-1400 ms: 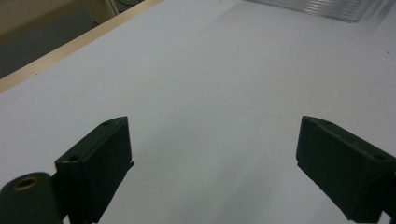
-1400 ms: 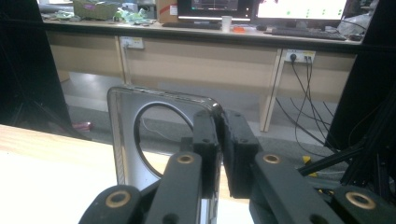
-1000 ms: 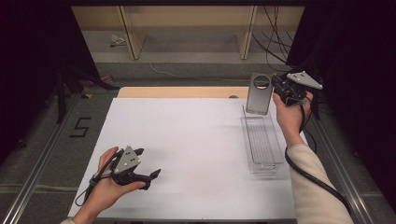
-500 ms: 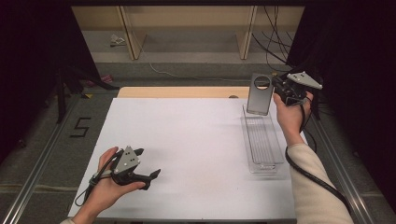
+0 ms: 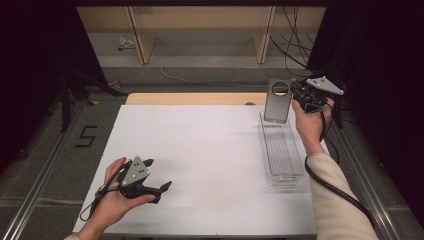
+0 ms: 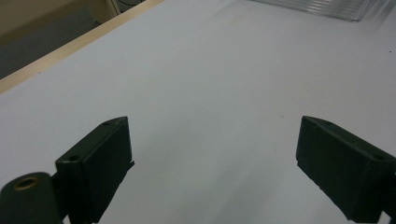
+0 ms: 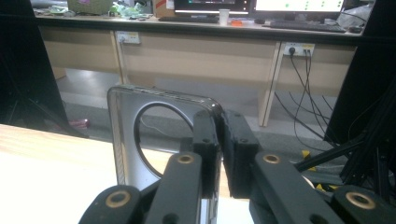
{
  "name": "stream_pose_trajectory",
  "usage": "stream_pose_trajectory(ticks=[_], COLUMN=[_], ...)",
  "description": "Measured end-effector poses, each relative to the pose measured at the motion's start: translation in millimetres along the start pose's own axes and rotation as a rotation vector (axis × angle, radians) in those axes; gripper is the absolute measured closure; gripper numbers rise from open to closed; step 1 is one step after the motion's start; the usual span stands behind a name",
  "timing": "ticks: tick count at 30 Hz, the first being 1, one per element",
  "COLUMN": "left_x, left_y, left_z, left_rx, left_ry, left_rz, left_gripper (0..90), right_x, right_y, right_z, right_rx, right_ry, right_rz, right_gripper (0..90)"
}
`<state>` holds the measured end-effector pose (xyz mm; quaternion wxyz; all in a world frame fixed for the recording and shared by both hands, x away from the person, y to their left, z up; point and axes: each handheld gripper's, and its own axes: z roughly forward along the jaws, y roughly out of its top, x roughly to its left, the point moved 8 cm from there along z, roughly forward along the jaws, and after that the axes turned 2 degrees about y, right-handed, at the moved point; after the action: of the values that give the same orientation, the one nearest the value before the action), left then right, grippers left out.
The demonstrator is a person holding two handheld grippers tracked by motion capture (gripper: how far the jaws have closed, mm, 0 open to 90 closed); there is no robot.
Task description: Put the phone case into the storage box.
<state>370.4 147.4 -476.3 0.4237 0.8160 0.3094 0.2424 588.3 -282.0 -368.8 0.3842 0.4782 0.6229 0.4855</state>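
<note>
White tabletop [image 5: 200,150]; tray [image 5: 280,150] at 3 o'clock. Lid [image 5: 277,102] is clamped edgewise by right gripper [image 5: 295,97]; slippage is possible. Left gripper [image 5: 162,189] is held open, empty.

Left gripper [image 5: 165,187]: black body, grey three-cornered plate on top with small dark screw holes, thin black cable trailing off behind. Its own view: two blocky black pads [image 6: 100,158], matte, small round recesses in corners; brass-coloured bushing in black link at lower left.

Right gripper [image 5: 294,96]: black body, same grey triangular plate, thick black cable running along forearm. Its own view: black linkage bars with brass-ringed pivots.

Right arm: cream long sleeve [image 5: 335,200]. Hands bare.
</note>
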Motion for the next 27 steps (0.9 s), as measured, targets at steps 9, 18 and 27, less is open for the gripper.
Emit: stream_pose_trajectory(ticks=[9, 18, 27], left_x=[-0.4, -0.5, -0.8], left_y=[-0.1, 0.2, 0.9], left_z=[0.2, -0.2, -0.5], left_rx=[0.002, 0.002, 0.0], left_ry=[0.0, 0.0, -0.001], left_rz=[0.003, 0.003, 0.004], left_gripper=[9.9, 10.0, 10.0], right_x=[-2.8, 0.2, 0.0], right_y=[-2.6, -5.6, -7.9], right_z=[1.7, 5.1, 6.4], right_rx=[0.006, 0.014, 0.02], right_ry=[-0.006, 0.001, 0.0], right_rz=[0.005, -0.002, -0.002], right_gripper=[84.6, 84.6, 84.6])
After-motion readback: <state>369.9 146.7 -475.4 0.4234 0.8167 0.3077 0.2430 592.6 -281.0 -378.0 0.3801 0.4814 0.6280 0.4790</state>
